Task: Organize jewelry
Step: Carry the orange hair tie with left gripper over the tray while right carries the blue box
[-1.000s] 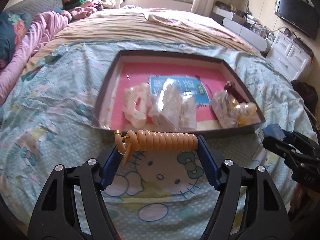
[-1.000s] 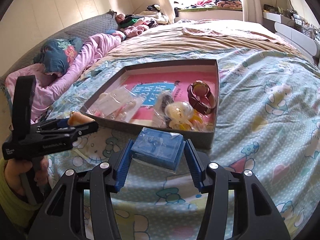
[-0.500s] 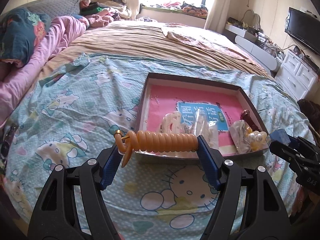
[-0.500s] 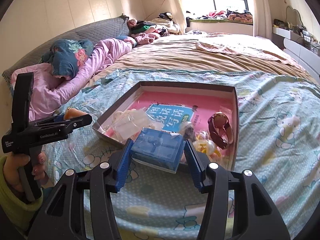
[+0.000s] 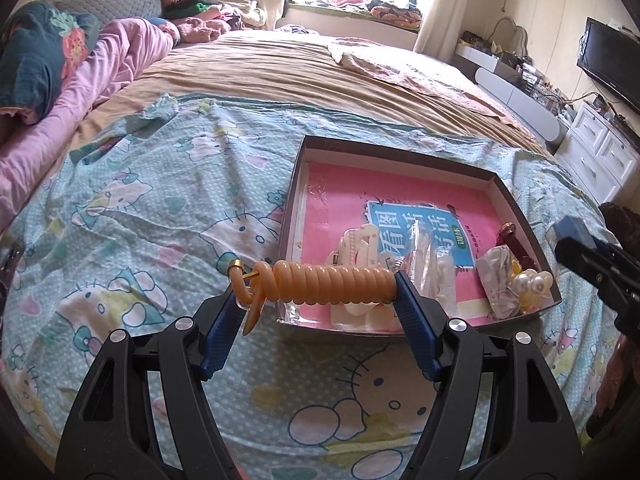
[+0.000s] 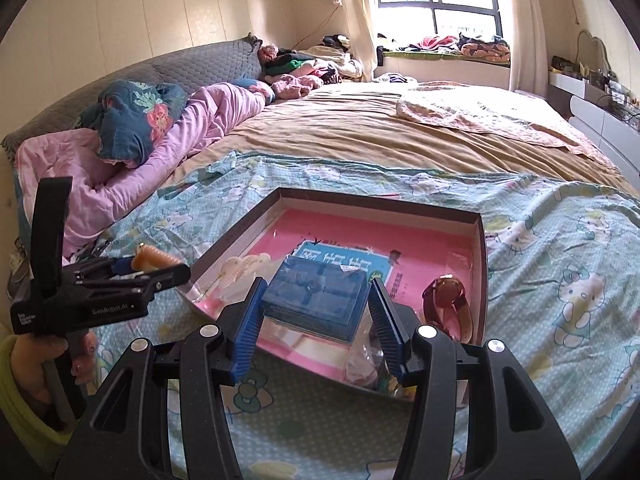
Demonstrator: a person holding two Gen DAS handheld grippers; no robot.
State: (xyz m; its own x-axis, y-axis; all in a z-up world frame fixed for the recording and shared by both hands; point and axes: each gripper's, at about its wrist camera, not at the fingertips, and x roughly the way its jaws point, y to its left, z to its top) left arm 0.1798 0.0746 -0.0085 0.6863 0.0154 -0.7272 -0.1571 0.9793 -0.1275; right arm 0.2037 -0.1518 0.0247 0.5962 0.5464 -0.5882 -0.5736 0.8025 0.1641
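Above the tray [image 6: 482, 264], each hand-held gripper grips: coil bracelet [image 5: 334, 283], blue box [image 6: 314, 304]

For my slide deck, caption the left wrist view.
Left gripper clamps an orange spiral hair tie before the jewelry tray.

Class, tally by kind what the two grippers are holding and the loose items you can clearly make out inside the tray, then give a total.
Orange coil bracelet, held in left gripper: 1
Blue box, held in right gripper: 1
Dark red watch in the tray: 1
White chain-link piece: 1
Pearl cluster: 1
Clear plastic packets, too bunched to count.
Total: 5
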